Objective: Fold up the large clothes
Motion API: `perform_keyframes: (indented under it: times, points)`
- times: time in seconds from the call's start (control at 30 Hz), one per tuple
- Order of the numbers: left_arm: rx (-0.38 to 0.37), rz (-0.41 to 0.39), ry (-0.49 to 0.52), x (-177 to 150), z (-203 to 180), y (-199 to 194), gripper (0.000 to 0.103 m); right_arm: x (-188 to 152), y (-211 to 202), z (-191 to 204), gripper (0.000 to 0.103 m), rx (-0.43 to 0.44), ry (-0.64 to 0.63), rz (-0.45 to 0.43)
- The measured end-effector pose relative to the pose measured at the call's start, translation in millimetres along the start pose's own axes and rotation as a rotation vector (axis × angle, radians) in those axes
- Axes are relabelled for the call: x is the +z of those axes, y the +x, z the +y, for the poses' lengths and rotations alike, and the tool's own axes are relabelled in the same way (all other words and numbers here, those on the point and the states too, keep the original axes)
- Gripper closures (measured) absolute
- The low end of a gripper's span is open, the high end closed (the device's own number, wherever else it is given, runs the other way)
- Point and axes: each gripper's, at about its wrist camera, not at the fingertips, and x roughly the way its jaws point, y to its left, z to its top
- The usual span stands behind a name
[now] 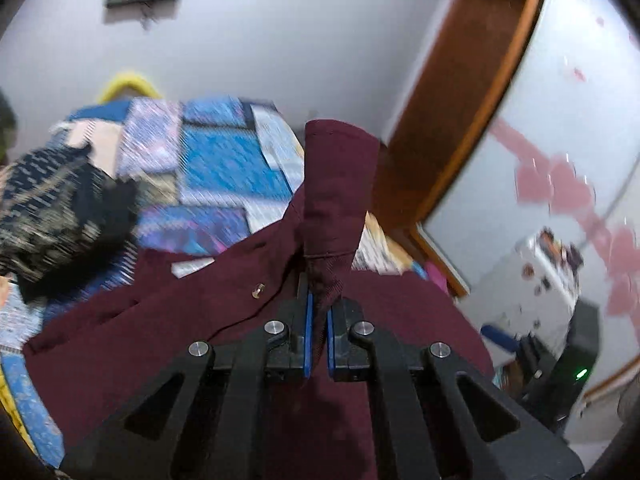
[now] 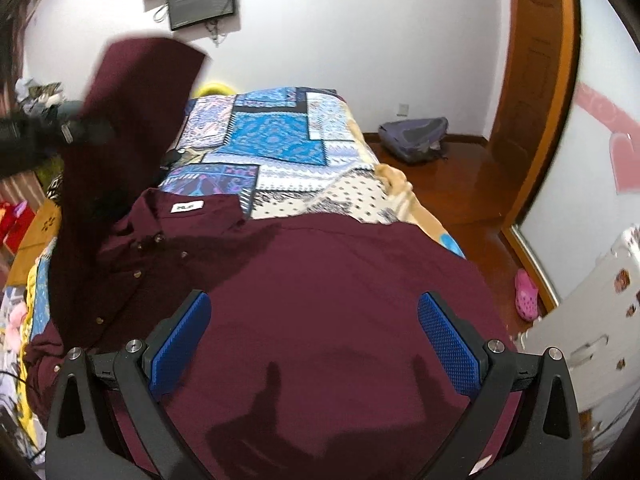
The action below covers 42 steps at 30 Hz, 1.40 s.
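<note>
A large maroon button-up shirt (image 2: 328,280) lies spread on the bed, collar and white label (image 2: 187,206) toward the far side. My left gripper (image 1: 317,312) is shut on the shirt's sleeve cuff (image 1: 336,184), which stands up above the blue pads. In the right wrist view that gripper (image 2: 68,130) holds the sleeve (image 2: 132,120) raised at the left, blurred. My right gripper (image 2: 314,332) is open and empty, its blue pads (image 2: 448,344) wide apart just above the shirt's body.
The bed has a blue patchwork quilt (image 2: 276,136). A dark patterned garment (image 1: 52,216) lies on it at the left. A grey bag (image 2: 414,136) and a pink shoe (image 2: 526,296) lie on the wooden floor at the right, by a wooden door frame (image 2: 532,92).
</note>
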Motion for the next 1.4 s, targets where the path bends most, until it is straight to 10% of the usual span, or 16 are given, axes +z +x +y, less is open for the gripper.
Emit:
perform_keyframes:
  times: [0.33, 0.47, 0.57, 0.9, 1.07, 1.4]
  points:
    - [-0.038, 0.286, 0.103, -72, -48, 85, 0.099, -14, 2, -23, 0.000, 0.001, 0.064, 0.041]
    - [-0.019, 0.391, 0.169, -92, -59, 93, 0.083, -15, 4, -26, 0.000, 0.030, 0.096, 0.060]
    - [-0.013, 0.366, 0.178, -94, -57, 76, 0.054, -14, 8, -28, 0.000, 0.079, 0.124, 0.080]
    - [0.137, 0.156, 0.089, -70, 19, -19, 0.033, -14, 38, -15, 0.002, 0.246, 0.223, 0.176]
    - [0.362, 0.100, 0.003, -79, 95, -64, 0.032, -6, 59, -8, 0.015, 0.304, 0.274, 0.214]
    - [0.601, 0.147, -0.372, -153, 254, -109, 0.032, 4, 87, 3, 0.076, 0.187, 0.256, 0.218]
